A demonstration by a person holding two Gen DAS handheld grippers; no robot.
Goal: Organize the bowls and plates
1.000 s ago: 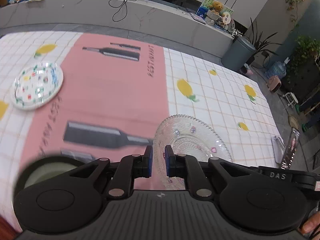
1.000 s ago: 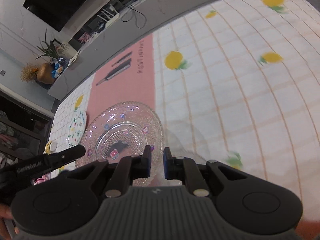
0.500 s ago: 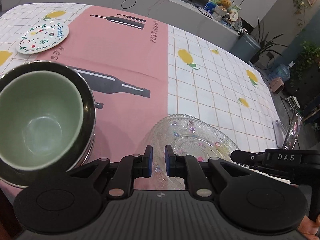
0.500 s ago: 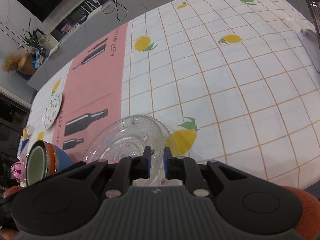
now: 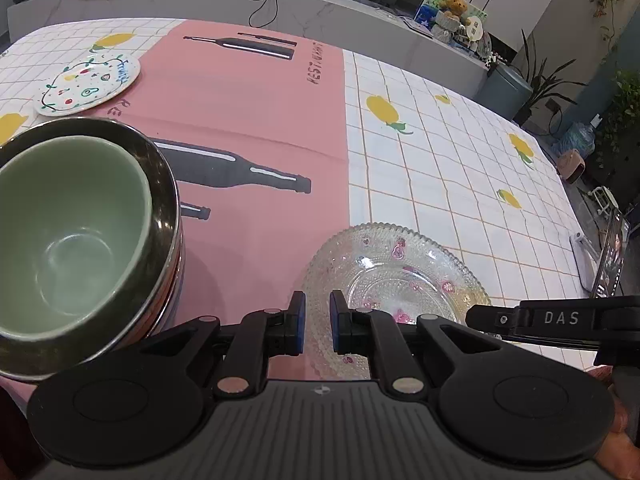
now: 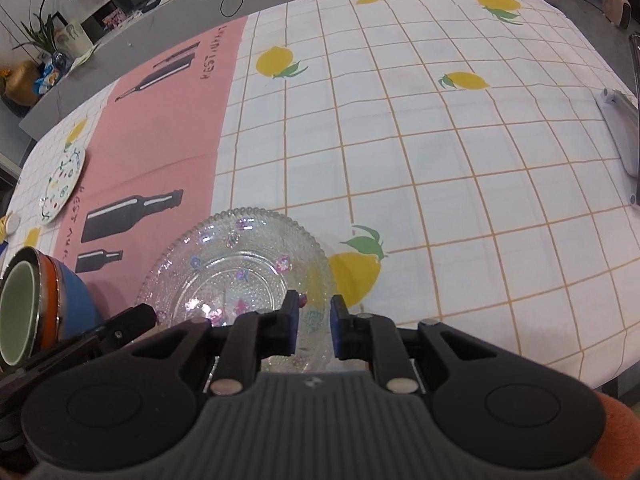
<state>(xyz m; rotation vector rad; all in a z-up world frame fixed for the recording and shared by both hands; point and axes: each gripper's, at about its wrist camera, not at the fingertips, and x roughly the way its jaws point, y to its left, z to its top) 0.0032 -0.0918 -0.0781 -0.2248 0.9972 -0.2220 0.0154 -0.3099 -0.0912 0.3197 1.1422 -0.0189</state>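
The glass plate (image 6: 236,276) is laid flat near the counter's front edge. Its rim is flanked by the right tool (image 6: 313,322), whose jaws have just been opening; the left tool (image 5: 317,322) is kept nearly clenched, empty, beside the stacked bowls (image 5: 76,232)

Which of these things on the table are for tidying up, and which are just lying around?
For the job:
glass plate
painted plate
green bowl nested in the stacked bowls

Just lying about:
tablecloth
cable on the counter
potted plant
teddy bear
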